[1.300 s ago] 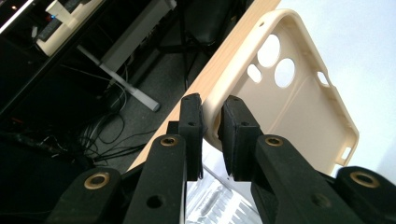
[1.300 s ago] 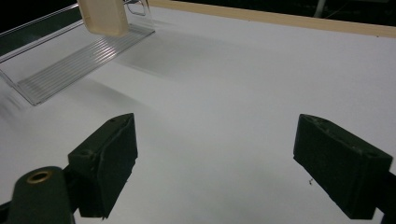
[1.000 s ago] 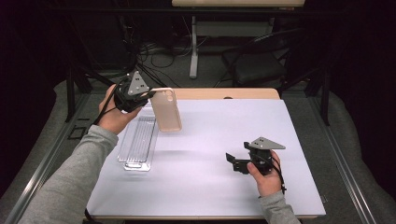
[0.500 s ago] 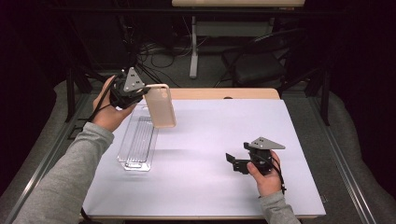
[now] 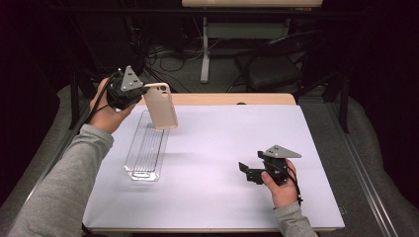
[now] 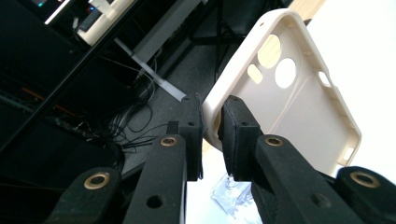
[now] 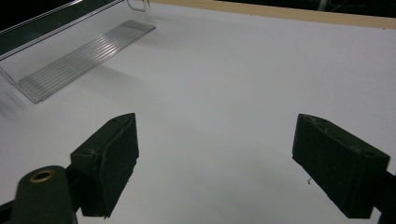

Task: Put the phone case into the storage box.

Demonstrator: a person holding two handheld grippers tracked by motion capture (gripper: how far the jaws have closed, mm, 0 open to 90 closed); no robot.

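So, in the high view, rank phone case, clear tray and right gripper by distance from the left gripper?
1. Phone case: clamped in the left gripper.
2. Clear tray: just below it, table's left.
3. Right gripper: far across, lower right.

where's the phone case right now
In the high view the phone case hangs at the table's far left, pinched by the left tongs above the clear tray.

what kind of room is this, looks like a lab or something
Probably a lab or recording workspace: a white-topped table set in a dark room, loose cables on the floor behind it, and a black office chair pushed aside.
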